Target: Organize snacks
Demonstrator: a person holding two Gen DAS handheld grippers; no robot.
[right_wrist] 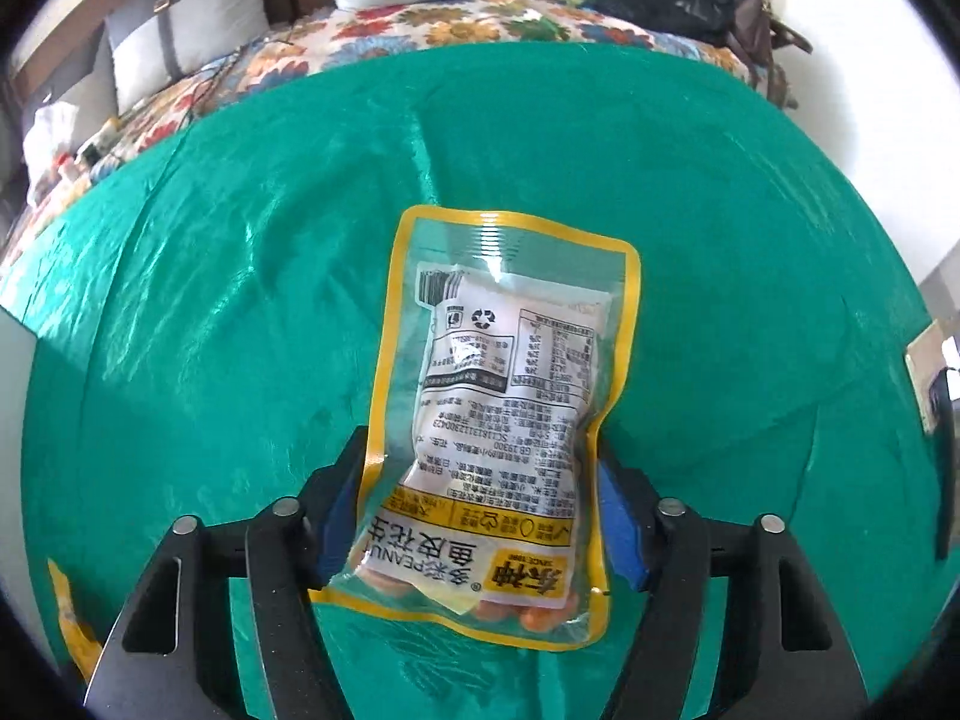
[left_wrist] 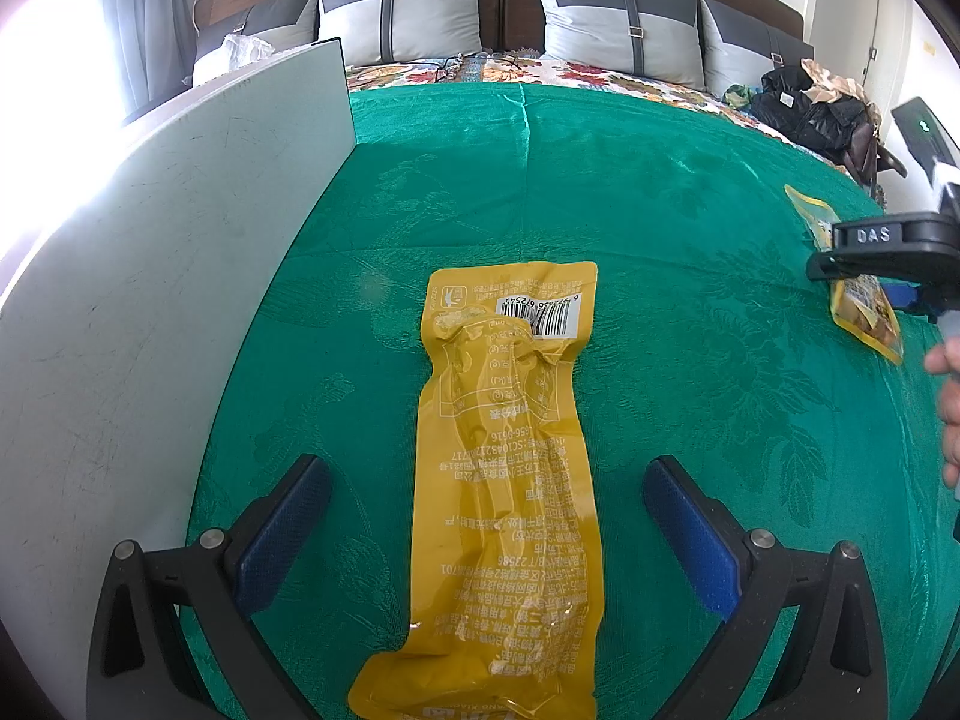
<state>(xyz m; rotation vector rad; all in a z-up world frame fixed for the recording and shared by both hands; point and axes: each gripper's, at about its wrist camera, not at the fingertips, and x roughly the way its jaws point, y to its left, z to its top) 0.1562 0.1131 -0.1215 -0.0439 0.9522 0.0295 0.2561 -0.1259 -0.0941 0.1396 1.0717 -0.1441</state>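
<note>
A long yellow snack packet (left_wrist: 507,480) lies print side up on the green bedspread (left_wrist: 660,240), between the fingers of my left gripper (left_wrist: 486,516), which is open and not touching it. My right gripper (right_wrist: 480,498) is shut on a clear peanut packet with a yellow border (right_wrist: 504,396) and holds it above the bedspread (right_wrist: 240,300). From the left wrist view the right gripper (left_wrist: 864,258) shows at the far right with the peanut packet (left_wrist: 870,312) in it. An edge of the long yellow packet (right_wrist: 69,624) shows at the far left in the right wrist view.
A grey-white board (left_wrist: 150,300) lies on the left side of the bed. Grey pillows (left_wrist: 408,12) line the headboard. A flowered quilt (right_wrist: 420,30) and a heap of dark bags (left_wrist: 822,108) lie at the far end. A person's hand (left_wrist: 948,408) is at the right edge.
</note>
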